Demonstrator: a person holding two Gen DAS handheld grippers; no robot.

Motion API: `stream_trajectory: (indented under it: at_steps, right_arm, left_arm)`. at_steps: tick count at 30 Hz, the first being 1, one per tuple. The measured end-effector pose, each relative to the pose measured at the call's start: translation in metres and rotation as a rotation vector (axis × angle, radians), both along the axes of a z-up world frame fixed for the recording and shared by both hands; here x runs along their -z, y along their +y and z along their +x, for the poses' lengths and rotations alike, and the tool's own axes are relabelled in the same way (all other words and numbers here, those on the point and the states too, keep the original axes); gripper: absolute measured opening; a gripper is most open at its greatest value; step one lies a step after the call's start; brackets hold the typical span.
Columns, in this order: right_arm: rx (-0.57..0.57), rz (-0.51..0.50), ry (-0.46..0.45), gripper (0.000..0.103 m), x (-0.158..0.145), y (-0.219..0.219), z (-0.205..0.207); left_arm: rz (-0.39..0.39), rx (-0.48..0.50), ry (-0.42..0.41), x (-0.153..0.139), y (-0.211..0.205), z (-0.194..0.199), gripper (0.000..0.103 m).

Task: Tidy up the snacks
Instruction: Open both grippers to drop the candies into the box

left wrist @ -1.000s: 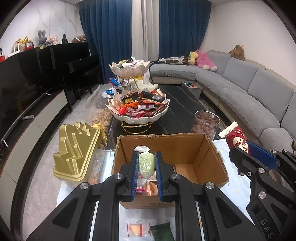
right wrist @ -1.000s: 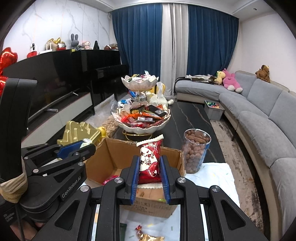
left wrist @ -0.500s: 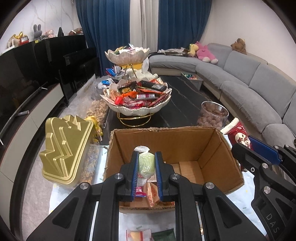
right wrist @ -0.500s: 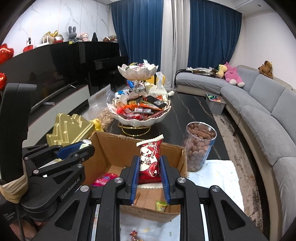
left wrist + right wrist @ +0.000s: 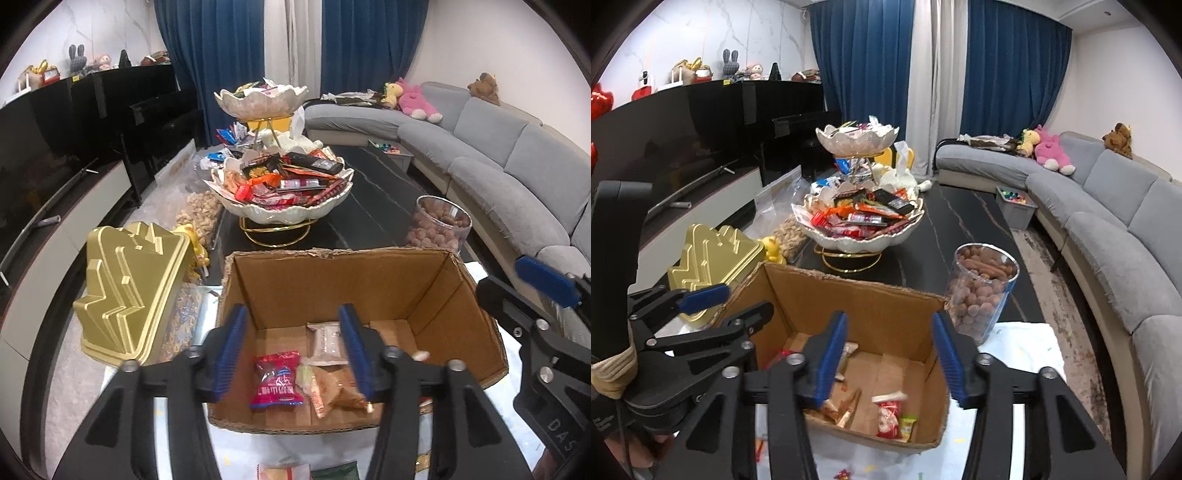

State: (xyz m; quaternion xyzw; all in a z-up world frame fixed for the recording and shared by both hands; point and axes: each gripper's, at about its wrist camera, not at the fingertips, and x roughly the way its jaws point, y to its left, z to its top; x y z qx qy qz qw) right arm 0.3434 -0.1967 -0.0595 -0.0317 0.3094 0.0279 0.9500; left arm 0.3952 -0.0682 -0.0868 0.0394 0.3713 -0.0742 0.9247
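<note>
Grippers hover side by side over the open brown cardboard box (image 5: 436, 295). The left gripper (image 5: 293, 349), black with blue ribbed finger pads (image 5: 231, 350), has its jaws spread wide and grips nothing; it points slightly downward over the box's near wall. The right gripper (image 5: 890, 358) is likewise spread wide and empty, tilted down over the same box (image 5: 886, 306), with the left tool's arm just beside it on its left.

Snacks lie loose on the box floor: in the left wrist view a red foil snack packet (image 5: 276, 380) sits between the pads, a pale green wrapped sweet (image 5: 306, 376) touches its right edge, a tan crinkled pouch (image 5: 340, 387) lies right of that, and a white wrapped bar (image 5: 327, 343) rests behind them. In the right wrist view a red-and-white snack bag (image 5: 888, 421) lies near the front wall beside a small yellow-green sachet (image 5: 908, 424).

The box's rear half is bare cardboard, leaving room inside. Its left wall stands near a gold ridged tin lid (image 5: 125, 295); its rear right corner is near a clear glass jar of brown nuts (image 5: 982, 288). Beyond the box stands a white two-tier scalloped dish piled with sweets (image 5: 280, 192) on the dark marble coffee table (image 5: 967, 229). A grey curved sofa (image 5: 1108, 221) runs along the right.
</note>
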Motion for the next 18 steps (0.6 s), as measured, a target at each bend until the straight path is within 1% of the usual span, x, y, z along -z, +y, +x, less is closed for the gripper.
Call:
stream_trajectory:
  at_steps: [1,2,3,4,7,12,18]
  right_arm:
    - [0.005,-0.005,-0.006,0.058,-0.001,0.000,-0.001]
    - [0.009,-0.009,-0.011,0.061,-0.003,-0.001,-0.003]
    - [0.012,-0.010,-0.014,0.061,-0.004,-0.001,-0.004]
    - [0.014,-0.011,-0.018,0.062,-0.006,-0.001,-0.006]
    - [0.021,-0.009,-0.026,0.064,-0.011,-0.003,-0.011]
    - [0.024,-0.009,-0.046,0.064,-0.021,-0.004,-0.023]
    - [0.023,-0.011,-0.072,0.064,-0.034,-0.005,-0.039]
  left_arm:
    - [0.003,-0.004,-0.004,-0.001,0.000,-0.001,0.063]
    - [0.010,-0.010,-0.009,-0.003,0.001,-0.002,0.066]
    - [0.016,-0.015,-0.014,-0.004,0.001,-0.004,0.071]
    - [0.023,-0.019,-0.021,-0.006,0.001,-0.005,0.075]
    - [0.037,-0.020,-0.042,-0.014,0.001,-0.011,0.080]
    - [0.019,-0.033,-0.060,-0.028,0.004,-0.025,0.083]
    - [0.009,-0.034,-0.071,-0.041,0.003,-0.043,0.083]
